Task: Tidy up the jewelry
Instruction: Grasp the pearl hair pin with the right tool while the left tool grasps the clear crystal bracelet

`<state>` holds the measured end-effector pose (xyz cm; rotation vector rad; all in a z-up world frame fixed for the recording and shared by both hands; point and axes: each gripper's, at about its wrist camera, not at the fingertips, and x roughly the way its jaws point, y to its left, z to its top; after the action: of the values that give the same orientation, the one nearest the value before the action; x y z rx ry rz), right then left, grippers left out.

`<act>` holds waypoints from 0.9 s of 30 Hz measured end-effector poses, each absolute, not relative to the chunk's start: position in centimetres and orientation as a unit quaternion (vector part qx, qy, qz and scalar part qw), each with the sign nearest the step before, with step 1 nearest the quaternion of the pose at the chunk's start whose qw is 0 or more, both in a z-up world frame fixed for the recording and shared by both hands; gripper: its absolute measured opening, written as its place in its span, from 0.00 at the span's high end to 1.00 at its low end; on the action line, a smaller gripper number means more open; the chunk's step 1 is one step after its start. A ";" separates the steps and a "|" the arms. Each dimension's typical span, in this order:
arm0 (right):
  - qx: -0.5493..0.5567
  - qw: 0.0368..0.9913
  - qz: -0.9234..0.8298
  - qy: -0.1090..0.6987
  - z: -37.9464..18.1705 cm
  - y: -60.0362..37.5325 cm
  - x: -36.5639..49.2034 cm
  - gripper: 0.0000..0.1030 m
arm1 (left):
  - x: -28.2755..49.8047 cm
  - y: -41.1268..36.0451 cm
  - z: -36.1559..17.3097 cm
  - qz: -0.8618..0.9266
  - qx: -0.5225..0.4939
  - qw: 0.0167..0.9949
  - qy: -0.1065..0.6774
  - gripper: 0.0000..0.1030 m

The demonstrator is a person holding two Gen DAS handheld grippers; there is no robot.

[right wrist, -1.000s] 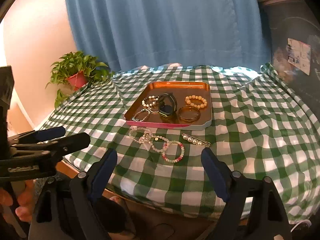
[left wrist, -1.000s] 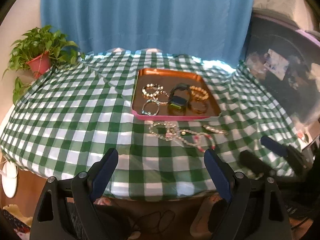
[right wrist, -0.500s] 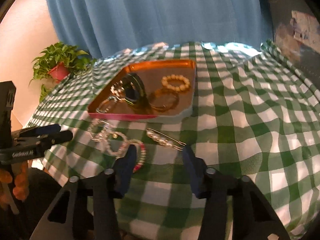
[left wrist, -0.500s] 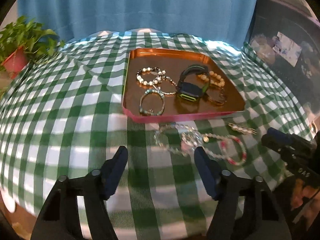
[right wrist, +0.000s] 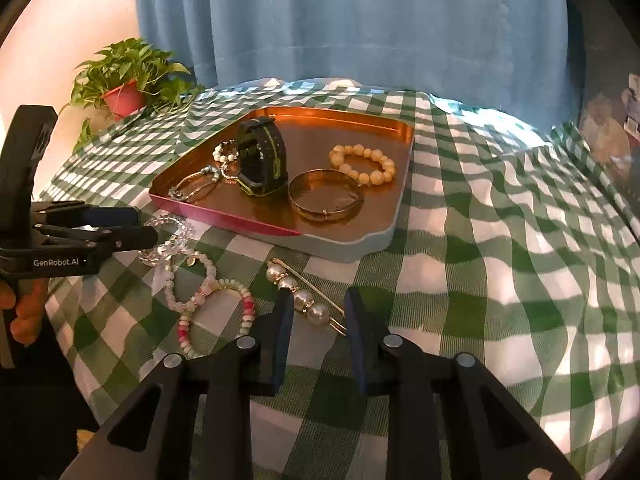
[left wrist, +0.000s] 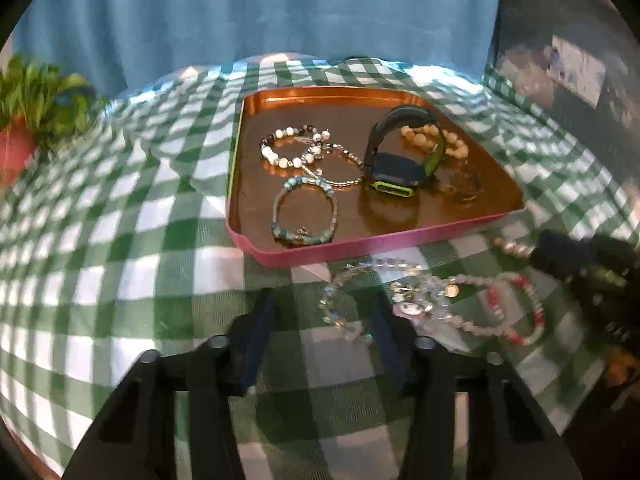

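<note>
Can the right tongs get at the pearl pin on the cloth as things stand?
Probably yes. The right tongs are open, with the pearl pin lying flat between their tips on the checked cloth; nothing covers it, and the pink bead bracelet lies clear to one side.

Glossy metal tray (right wrist: 394, 184), checked cloth (right wrist: 500, 248)

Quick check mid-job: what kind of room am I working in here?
Probably a home room: a table under a green-and-white checked cloth, blue curtain behind, potted green plant in the corner.

Left tongs (left wrist: 322, 320) parted, low, right tongs (right wrist: 318, 316) parted, low, both empty
</note>
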<state>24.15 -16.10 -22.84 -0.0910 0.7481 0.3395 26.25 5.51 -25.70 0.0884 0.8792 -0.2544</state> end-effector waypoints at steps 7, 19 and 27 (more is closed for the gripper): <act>-0.070 0.912 0.168 0.367 -23.1 -15.0 24.3 0.90 | 26.6 7.1 -25.4 -0.140 -0.015 0.883 0.447 0.93; 0.016 0.914 0.141 0.380 -22.5 -16.3 21.8 0.91 | 24.3 8.8 -25.1 -0.114 -0.053 0.871 0.475 0.89; 0.000 0.913 0.130 0.388 -23.3 -16.0 23.1 0.87 | 25.2 8.2 -25.1 -0.106 -0.036 0.883 0.455 0.85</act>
<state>23.10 -15.95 -23.25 0.0007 0.7987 0.2675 25.17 8.19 -25.14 -0.0743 0.9472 -0.2204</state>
